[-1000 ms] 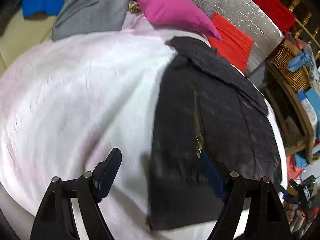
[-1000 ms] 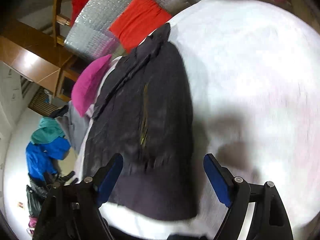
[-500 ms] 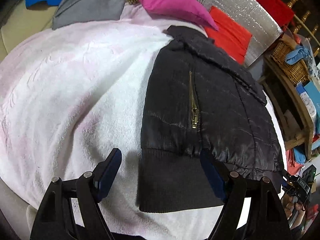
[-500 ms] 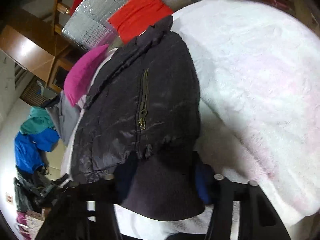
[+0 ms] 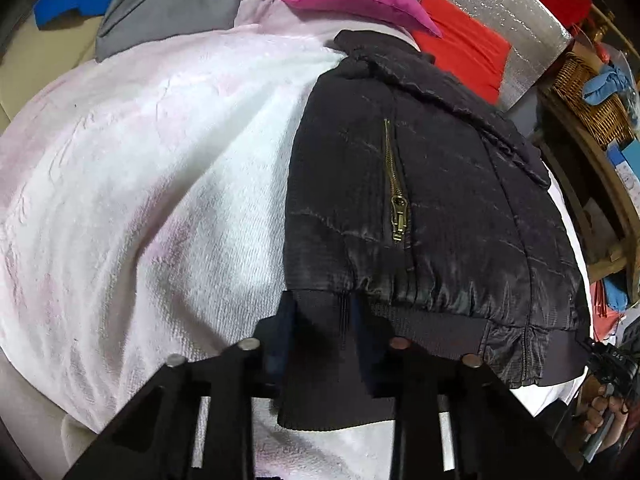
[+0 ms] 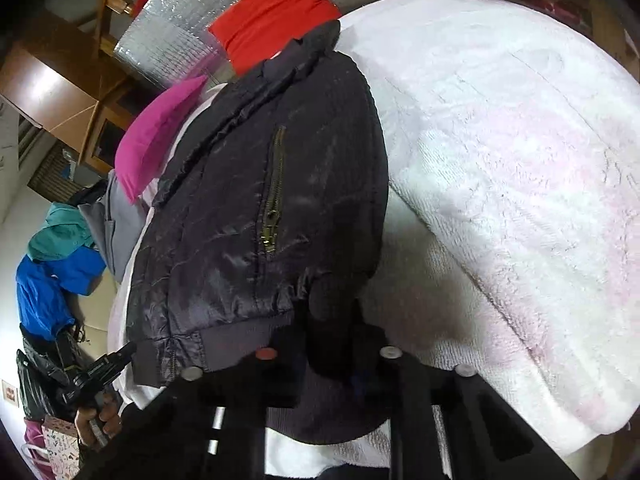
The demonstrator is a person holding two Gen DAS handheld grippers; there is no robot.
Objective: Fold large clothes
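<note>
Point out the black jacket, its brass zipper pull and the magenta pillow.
black jacket [image 5: 452, 216]: left wrist view, on the shiny quilted body.
brass zipper pull [image 5: 399, 220]: left wrist view, on the hanging tab.
magenta pillow [image 6: 160, 140]: right wrist view, on its middle.

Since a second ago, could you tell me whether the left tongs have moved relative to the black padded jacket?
Yes. The left tongs moved forward and right, closing on the black padded jacket at its ribbed hem, below the brass zipper.
</note>
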